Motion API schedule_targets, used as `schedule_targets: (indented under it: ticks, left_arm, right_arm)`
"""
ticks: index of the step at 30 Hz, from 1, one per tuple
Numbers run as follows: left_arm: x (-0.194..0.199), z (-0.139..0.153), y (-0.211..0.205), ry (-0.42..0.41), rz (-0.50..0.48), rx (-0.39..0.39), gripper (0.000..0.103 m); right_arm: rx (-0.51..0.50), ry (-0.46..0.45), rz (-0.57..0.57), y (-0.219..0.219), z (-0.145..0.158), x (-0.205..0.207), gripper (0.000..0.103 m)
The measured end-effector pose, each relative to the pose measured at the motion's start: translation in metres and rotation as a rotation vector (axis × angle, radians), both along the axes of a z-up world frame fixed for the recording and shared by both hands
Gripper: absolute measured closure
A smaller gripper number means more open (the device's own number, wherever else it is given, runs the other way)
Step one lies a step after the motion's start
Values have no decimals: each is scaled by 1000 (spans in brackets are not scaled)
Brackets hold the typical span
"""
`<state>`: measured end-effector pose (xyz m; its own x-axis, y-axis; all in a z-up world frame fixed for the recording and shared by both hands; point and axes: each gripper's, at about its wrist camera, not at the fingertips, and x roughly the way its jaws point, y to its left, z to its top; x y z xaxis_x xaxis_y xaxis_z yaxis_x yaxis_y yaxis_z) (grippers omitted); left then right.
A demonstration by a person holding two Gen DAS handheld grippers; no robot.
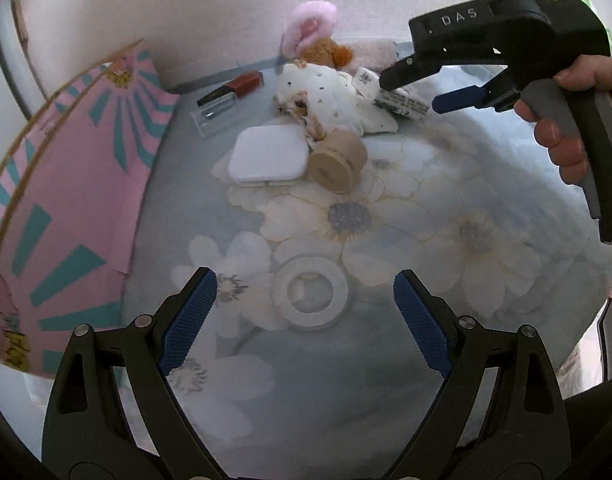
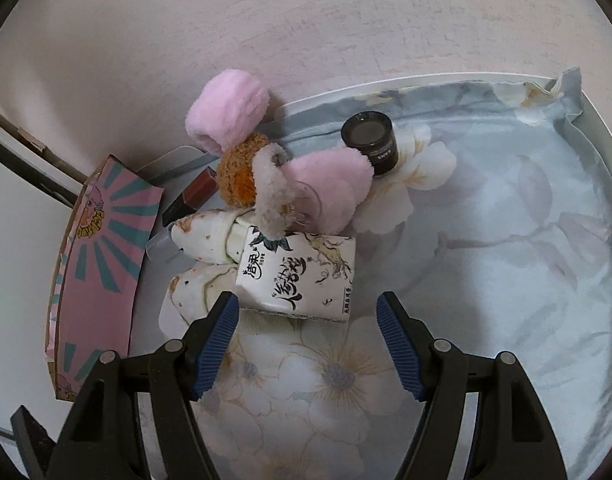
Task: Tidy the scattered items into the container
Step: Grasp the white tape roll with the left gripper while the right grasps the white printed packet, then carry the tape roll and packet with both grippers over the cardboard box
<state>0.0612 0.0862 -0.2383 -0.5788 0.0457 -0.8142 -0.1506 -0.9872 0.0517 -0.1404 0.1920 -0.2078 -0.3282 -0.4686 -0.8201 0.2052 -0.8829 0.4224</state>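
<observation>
Both tongs are standing released, gripping nothing.

Through the left wrist camera, the left gripper (image 1: 305,312) is hovering with its blue pads (image 1: 188,320) spread wide over a floral cloth (image 1: 385,240). A white ring (image 1: 309,291) is lying on the cloth between the pads, touching neither. At 12 o'clock from the ring a white square compact (image 1: 268,156) is lying flat, and a beige round jar (image 1: 337,162) is resting on its side just beside it at 3 o'clock. Behind them a spotted white cloth bundle (image 1: 333,100) is sitting in a heap, with a red-capped tube (image 1: 230,90) at its 9 o'clock and a pink and brown plush toy (image 1: 315,38) at its 12 o'clock. A pink and teal cardboard box (image 1: 74,200), the container, is filling the 9 o'clock edge. At 2 o'clock the right gripper (image 1: 415,88) is coming in, a hand (image 1: 565,120) squeezing its handle, its jaws parted over a tissue pack (image 1: 401,102).

Through the right wrist camera, the right gripper (image 2: 307,336) is hanging with jaws apart just in front of the tissue pack (image 2: 298,276), pads not touching it. The spotted white cloth bundle (image 2: 204,264) is lying at the pack's 9 o'clock and the pink and brown plush toy (image 2: 274,168) at its 12 o'clock, touching it. A black jar (image 2: 371,142) is lying on its side at 1 o'clock. The pink and teal cardboard box (image 2: 102,264) is standing at 9 o'clock.
</observation>
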Motion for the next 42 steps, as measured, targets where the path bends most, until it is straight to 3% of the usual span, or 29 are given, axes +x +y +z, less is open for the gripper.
schedule_targets:
  ticks: [7, 13, 16, 19, 21, 22, 24, 31, 42]
  left_arm:
    - [1, -10, 7, -9, -2, 29, 14]
    - [5, -13, 10, -10, -2, 46, 15]
    - [7, -13, 9, -12, -8, 69, 22]
    - [8, -11, 9, -4, -16, 71, 37]
    - [9, -10, 8, 2, -15, 72, 57]
    - [9, -9, 7, 2, -14, 73, 63]
    - [6, -8, 4, -8, -15, 79, 64]
    - [1, 6, -1, -27, -16, 99, 64]
    - [-32, 86, -33, -18, -16, 144, 64]
  right_arm:
    - [-22, 21, -3, -4, -2, -2, 36]
    - [-66, -22, -14, -4, -5, -1, 36]
    - [-68, -27, -36, -7, -8, -1, 36]
    - [-96, -29, -65, -7, -10, -6, 36]
    - [-89, -24, -67, -10, -10, -7, 36]
    - [-82, -25, -62, -12, -11, -8, 36]
    - [-57, -3, -51, -14, -9, -7, 43]
    - [-33, 39, -25, -18, 2, 0, 45]
    - [-12, 96, 35, -9, 69, 18, 45]
